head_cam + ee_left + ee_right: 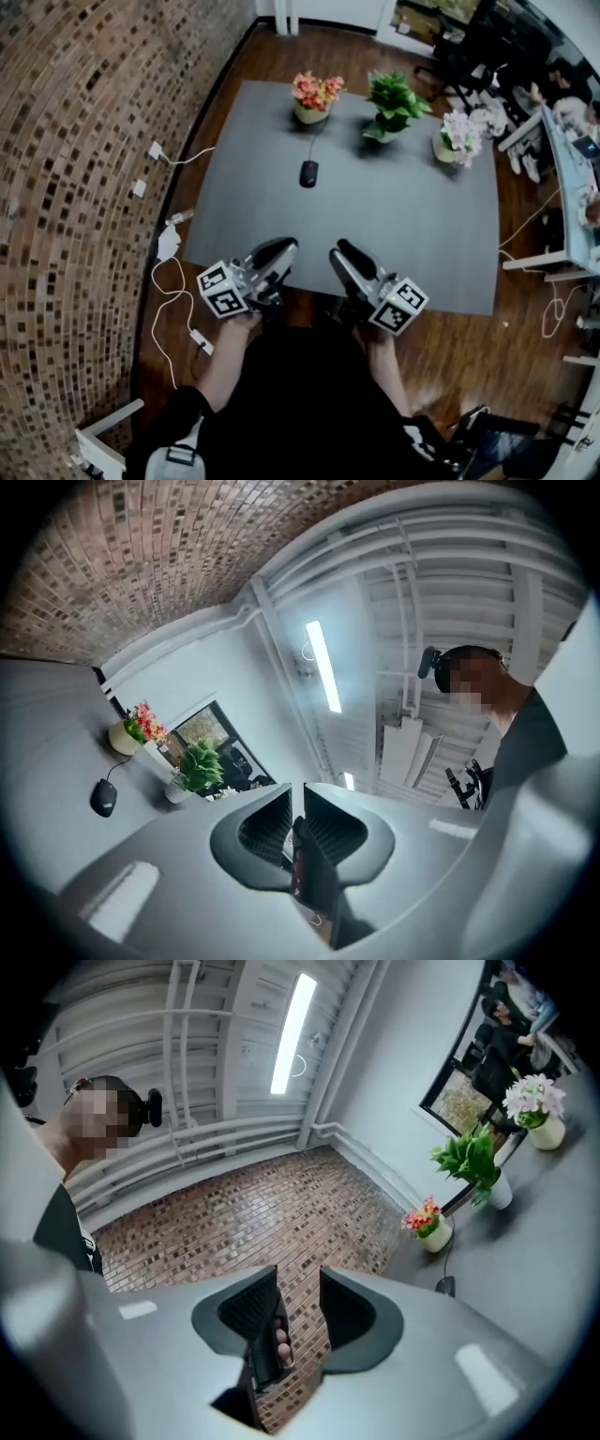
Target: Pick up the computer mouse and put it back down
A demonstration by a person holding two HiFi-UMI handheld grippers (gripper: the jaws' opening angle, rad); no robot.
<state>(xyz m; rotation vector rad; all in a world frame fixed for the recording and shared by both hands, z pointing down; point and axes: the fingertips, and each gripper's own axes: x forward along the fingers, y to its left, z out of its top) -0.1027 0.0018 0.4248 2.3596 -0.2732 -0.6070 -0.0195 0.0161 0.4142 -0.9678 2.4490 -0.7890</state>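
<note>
The black corded computer mouse [308, 173] lies on the grey table [412, 234] toward its far side, its cable running to the pot of orange flowers [315, 98]. It shows small in the left gripper view [103, 798] and the right gripper view [445, 1285]. Both grippers hover over the table's near edge, well short of the mouse. My left gripper [286, 246] [298, 794] is shut and holds nothing. My right gripper [339, 248] [298, 1274] has its jaws a little apart with nothing between them.
A green plant [392, 103] and a pot of pale pink flowers [457, 136] stand along the table's far edge. A brick wall [66, 187] runs at the left, with white cables and adapters [169, 272] on the wooden floor. White desks [572, 178] stand at the right.
</note>
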